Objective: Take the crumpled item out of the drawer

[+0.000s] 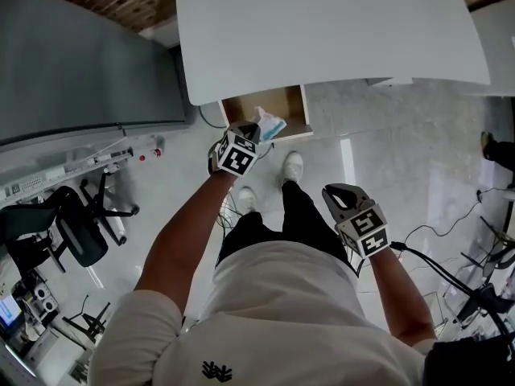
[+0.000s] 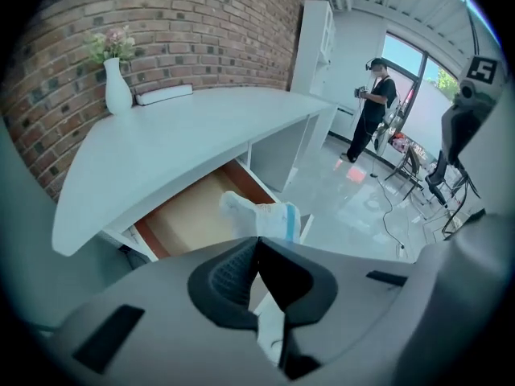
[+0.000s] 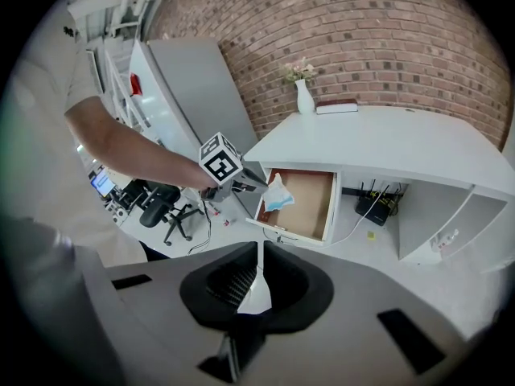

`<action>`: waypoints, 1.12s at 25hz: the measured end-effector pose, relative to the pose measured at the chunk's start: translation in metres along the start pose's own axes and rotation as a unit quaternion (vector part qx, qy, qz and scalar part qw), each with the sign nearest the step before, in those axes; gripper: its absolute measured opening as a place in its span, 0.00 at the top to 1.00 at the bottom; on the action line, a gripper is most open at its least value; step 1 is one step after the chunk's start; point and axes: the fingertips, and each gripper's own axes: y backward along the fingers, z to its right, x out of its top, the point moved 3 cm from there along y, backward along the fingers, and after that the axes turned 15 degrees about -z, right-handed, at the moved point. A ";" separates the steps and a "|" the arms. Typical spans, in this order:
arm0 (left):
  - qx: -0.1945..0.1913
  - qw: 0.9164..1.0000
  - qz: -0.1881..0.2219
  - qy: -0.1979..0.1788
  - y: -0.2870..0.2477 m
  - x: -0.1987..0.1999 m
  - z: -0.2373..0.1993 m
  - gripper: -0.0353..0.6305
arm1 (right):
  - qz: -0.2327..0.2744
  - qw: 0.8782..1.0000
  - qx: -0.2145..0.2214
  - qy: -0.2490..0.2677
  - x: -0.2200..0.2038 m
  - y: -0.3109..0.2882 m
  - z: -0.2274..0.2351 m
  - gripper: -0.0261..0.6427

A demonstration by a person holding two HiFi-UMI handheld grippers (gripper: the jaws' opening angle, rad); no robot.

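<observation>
Your left gripper (image 1: 258, 129) is clamped on the crumpled white-and-blue item (image 1: 270, 124). The item juts past the jaw tips over the front of the open drawer (image 1: 306, 109) under the white desk (image 1: 322, 22). Only the left gripper view shows the item pinched between the jaws and a person (image 2: 372, 107) standing far off by the window. Only the right gripper view shows a router (image 3: 374, 207) beneath the desk, right of the drawer. Your right gripper (image 1: 335, 192), jaws pressed together on nothing, hangs near you, well apart from the drawer.

White crumpled item (image 1: 269, 124), seemingly blue-striped; brown drawer (image 1: 290, 104).
</observation>
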 end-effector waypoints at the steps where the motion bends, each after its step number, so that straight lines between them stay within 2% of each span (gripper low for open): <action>1: -0.002 1.000 0.008 0.002 0.012 -0.001 0.001 0.91 | 0.002 1.000 -0.002 0.004 0.002 0.002 -0.005 0.89; 6: -0.013 0.999 0.050 -0.004 0.074 -0.019 0.015 0.91 | 0.012 1.000 -0.012 0.022 0.010 0.007 -0.036 0.89; 17: -0.051 0.993 0.103 -0.024 0.190 -0.083 0.044 0.91 | 0.026 0.997 -0.042 0.053 0.020 0.016 -0.112 0.89; 28: -0.082 0.987 0.130 -0.046 0.268 -0.150 0.072 0.91 | 0.043 0.995 -0.070 0.058 0.016 0.019 -0.182 0.90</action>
